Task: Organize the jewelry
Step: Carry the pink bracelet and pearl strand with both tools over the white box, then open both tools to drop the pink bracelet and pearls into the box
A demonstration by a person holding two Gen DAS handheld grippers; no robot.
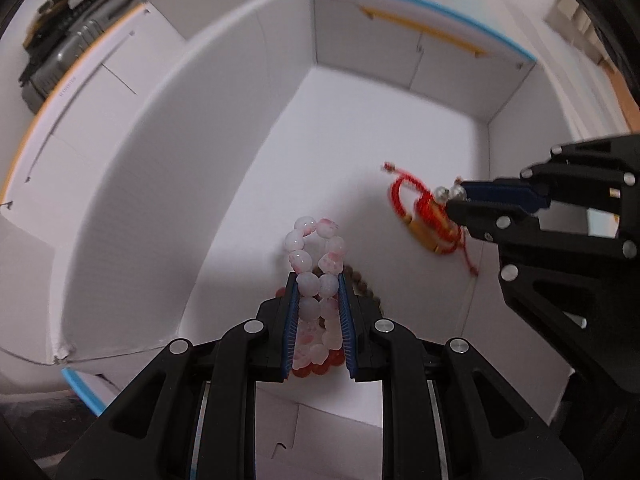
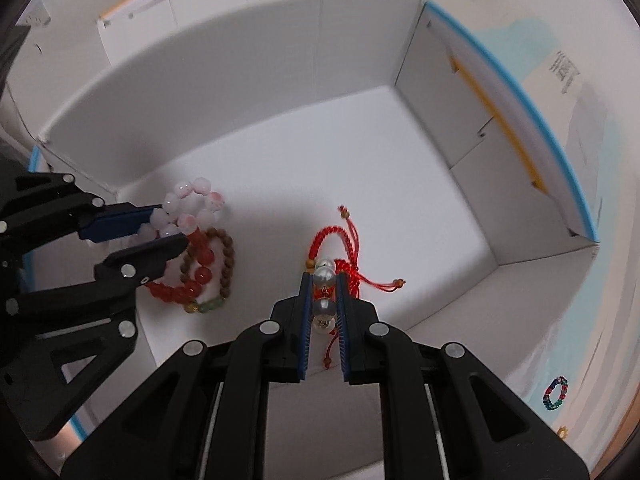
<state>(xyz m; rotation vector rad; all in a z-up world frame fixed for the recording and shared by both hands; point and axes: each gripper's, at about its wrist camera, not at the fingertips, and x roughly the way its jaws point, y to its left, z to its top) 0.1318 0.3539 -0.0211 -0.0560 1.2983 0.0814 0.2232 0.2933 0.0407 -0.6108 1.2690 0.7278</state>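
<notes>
While both are reaching down into the white cardboard box (image 2: 248, 60), the left gripper (image 1: 318, 280) is pinching the pink-and-white bead bracelet (image 1: 316, 252), jaws narrowed onto the beads, loop sticking out past the tips. Right gripper (image 2: 323, 280) is coming in from the right side, jaws nearly closed on the red cord bracelet (image 2: 340, 240) at its round silvery beads (image 2: 324, 274); cord is braided, with knotted loose tails and a gold tube charm (image 1: 426, 236). Just under the left gripper, a glossy red bead bracelet (image 2: 192, 280) and a matte brown wooden bead bracelet (image 2: 228, 256) are lying overlapped on the box floor. Farther out, the box walls are standing smooth and white, flaps showing blue and yellow edging. Outside the box, a small multicoloured bead ring (image 2: 555, 393) is sitting on the counter (image 2: 608, 320).
</notes>
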